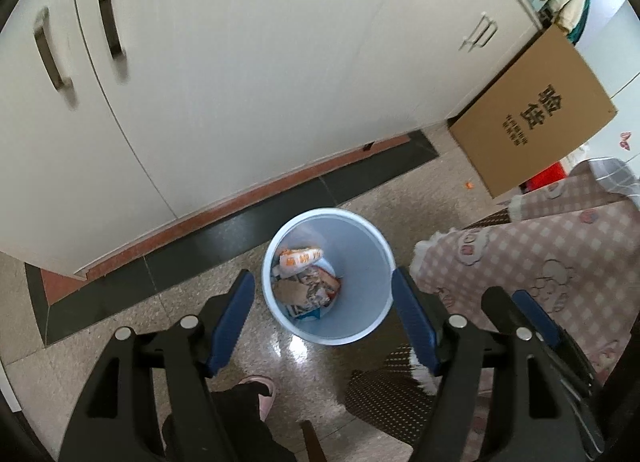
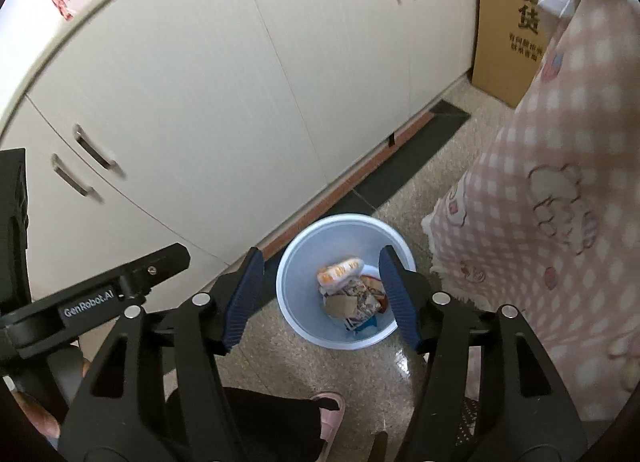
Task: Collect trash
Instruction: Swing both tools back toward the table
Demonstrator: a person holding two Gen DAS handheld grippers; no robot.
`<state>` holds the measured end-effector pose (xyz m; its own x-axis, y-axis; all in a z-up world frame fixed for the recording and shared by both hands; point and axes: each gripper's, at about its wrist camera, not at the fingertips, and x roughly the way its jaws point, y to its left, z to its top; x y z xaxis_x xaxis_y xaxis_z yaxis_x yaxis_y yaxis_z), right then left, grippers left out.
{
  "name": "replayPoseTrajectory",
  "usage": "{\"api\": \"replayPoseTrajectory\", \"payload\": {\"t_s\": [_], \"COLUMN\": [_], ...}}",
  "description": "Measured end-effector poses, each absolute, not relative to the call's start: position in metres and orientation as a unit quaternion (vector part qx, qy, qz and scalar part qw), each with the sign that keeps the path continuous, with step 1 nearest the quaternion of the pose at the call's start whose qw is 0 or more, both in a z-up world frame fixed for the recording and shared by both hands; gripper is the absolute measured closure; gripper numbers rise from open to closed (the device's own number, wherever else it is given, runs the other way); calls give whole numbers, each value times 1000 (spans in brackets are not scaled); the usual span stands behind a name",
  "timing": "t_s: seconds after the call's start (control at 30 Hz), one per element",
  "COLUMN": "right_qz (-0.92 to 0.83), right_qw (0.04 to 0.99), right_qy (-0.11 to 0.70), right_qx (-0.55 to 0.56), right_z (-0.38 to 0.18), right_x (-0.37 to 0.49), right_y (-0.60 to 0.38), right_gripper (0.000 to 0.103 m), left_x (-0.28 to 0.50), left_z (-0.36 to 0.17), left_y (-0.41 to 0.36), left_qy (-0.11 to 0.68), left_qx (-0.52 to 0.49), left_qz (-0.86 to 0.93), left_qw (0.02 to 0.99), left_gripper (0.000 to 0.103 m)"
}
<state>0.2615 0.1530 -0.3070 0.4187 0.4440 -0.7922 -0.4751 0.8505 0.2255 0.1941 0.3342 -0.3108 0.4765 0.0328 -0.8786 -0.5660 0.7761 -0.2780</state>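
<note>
A pale blue bin (image 1: pixel 329 277) is seen from above, standing on the speckled floor (image 1: pixel 120 326) just in front of the white cabinets (image 1: pixel 240 62). At its bottom, trash (image 1: pixel 306 280) is piled: an orange and white wrapper (image 2: pixel 340 272), a torn brown scrap of cardboard (image 2: pixel 340 306) and printed packaging.

The left gripper (image 1: pixel 323 322) is held spread wide, nothing between its blue pads (image 1: pixel 232 326), and the bin is framed in the gap. The right gripper (image 2: pixel 321 300) is likewise wide apart and empty, above the same bin.

Both are pointed steeply downward, side by side. A pink checked cloth (image 2: pixel 540 202) hangs to the right, a cardboard box (image 1: pixel 532 110) stands beyond, and a pink slipper (image 1: pixel 260 392) is seen below.
</note>
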Motion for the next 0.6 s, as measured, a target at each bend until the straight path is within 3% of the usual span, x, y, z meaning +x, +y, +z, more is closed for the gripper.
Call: {"api": "replayPoseTrajectory", "payload": {"t_s": [0.43, 0.6], "right_qz": [332, 312], "right_qw": [878, 899], "right_qy": [342, 300], "right_qx": [39, 60], "right_z": [-156, -113], "right_x": [203, 195], "right_y": [110, 61], "right_gripper": [39, 39], "left_x": [143, 162], "left_z": [-171, -132], "left_y": [297, 249], "left_qy": [321, 314], "left_qx": [-274, -228], "left_qz": [194, 147], "left_qw": [885, 910], "left_gripper": [28, 28]}}
